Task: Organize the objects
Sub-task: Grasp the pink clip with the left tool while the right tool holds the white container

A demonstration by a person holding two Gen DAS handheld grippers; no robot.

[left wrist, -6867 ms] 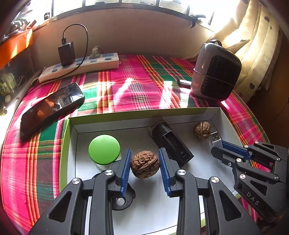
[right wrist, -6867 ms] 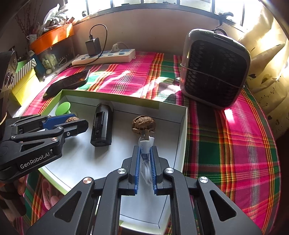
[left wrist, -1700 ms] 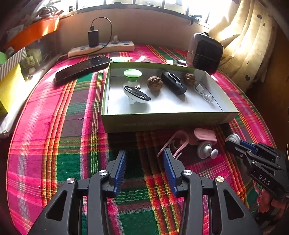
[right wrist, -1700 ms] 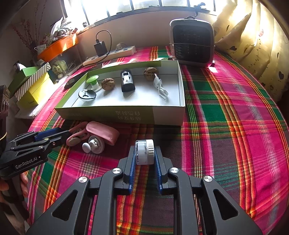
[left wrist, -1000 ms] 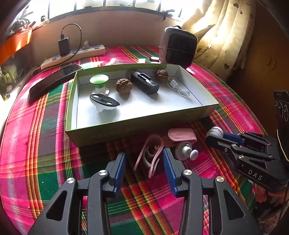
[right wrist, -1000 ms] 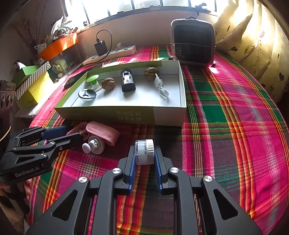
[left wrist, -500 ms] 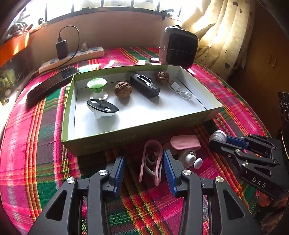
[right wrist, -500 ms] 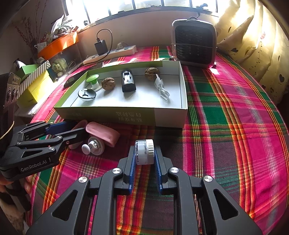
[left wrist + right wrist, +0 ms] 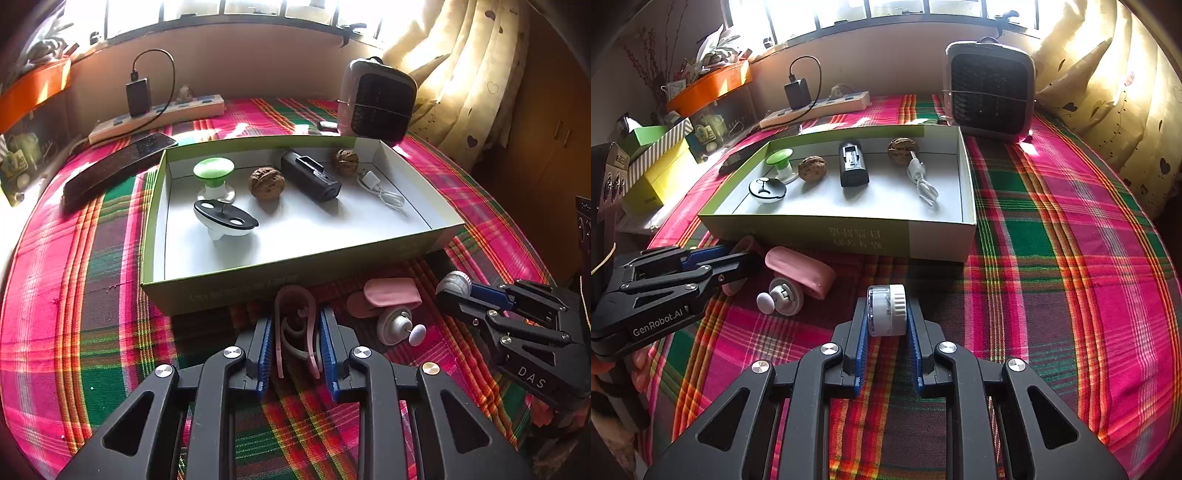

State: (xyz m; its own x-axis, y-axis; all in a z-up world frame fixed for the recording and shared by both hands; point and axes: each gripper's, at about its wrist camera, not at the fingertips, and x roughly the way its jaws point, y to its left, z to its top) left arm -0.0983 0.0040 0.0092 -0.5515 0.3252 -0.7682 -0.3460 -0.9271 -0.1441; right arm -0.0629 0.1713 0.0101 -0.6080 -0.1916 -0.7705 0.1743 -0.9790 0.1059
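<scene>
A green-edged cardboard box (image 9: 295, 266) (image 9: 849, 236) holds a green-topped cap, two walnuts, a black battery pack, a white cable and a black-and-white holder. My left gripper (image 9: 295, 332) (image 9: 738, 258) has its blue pads around a pink clip (image 9: 295, 325) lying on the plaid cloth in front of the box; the jaws are narrowed close to its sides. My right gripper (image 9: 886, 317) (image 9: 458, 291) is shut on a small white round jar (image 9: 886, 308). A pink case (image 9: 391, 293) (image 9: 799, 271) and a white knobbed roller (image 9: 399, 325) (image 9: 783, 295) lie between the grippers.
A grey fan heater (image 9: 376, 99) (image 9: 990, 92) stands behind the box. A power strip (image 9: 159, 114) and a black phone (image 9: 114, 166) lie at the back left. Yellow and green boxes (image 9: 653, 162) stand at the left edge. Curtains hang on the right.
My left gripper has moved forward onto the pink clip and its jaws have narrowed around it. The right gripper still holds the white jar in about the same place.
</scene>
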